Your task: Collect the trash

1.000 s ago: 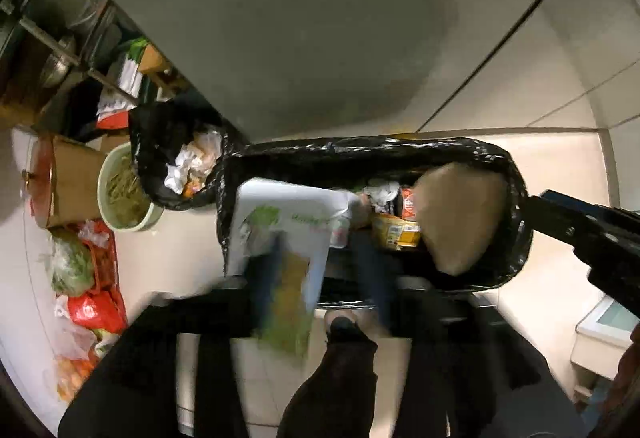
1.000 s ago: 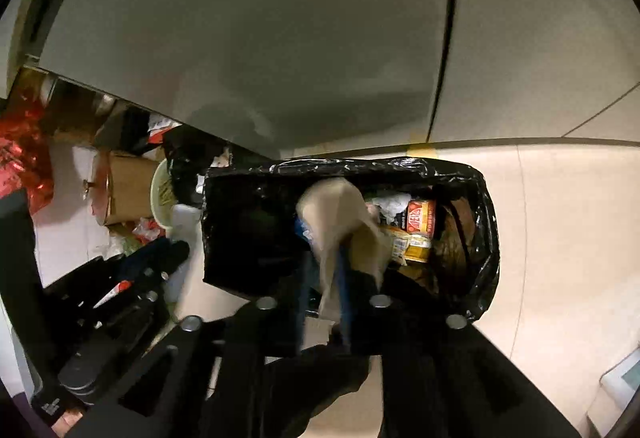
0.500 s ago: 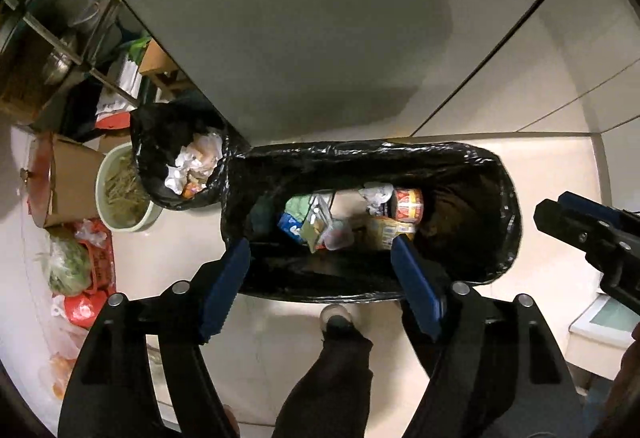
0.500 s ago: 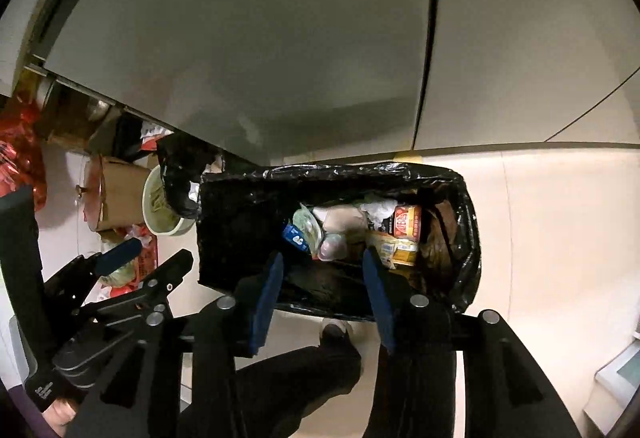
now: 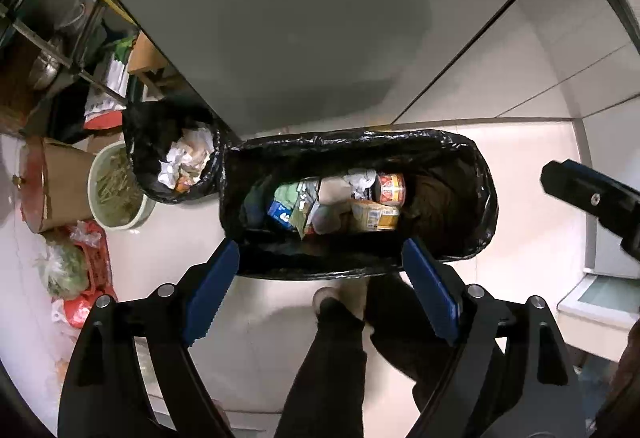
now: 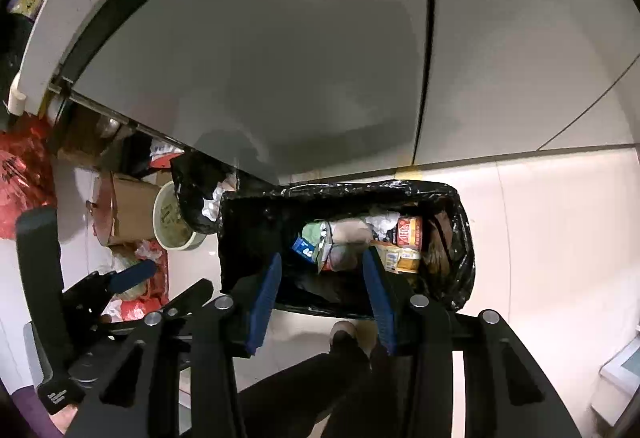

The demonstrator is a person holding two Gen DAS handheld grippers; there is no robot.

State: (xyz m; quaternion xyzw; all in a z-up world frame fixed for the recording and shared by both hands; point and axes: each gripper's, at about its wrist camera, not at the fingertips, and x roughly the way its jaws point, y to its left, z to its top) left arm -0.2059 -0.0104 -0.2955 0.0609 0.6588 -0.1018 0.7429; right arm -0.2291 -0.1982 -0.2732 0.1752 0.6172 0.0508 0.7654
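A: Where's the trash?

B: In the black-lined bin [image 5: 452,146] on the floor: a red can [image 5: 390,188], a yellow packet [image 5: 374,216], a blue carton [image 5: 282,214] and crumpled paper [image 5: 362,178].

A: And the tongs?

B: The left tongs [image 5: 320,286] are spread wide and empty; the right tongs [image 6: 322,298] are spread too, holding nothing, both above the bin.

A: Finished?

B: That load looks dropped. Whether more remains, I can't tell.

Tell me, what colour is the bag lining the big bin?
Black bin liner, clearest in the left wrist view.

Left tongs [image 5: 320,292] spread wide, right tongs [image 6: 323,302] parted, both empty
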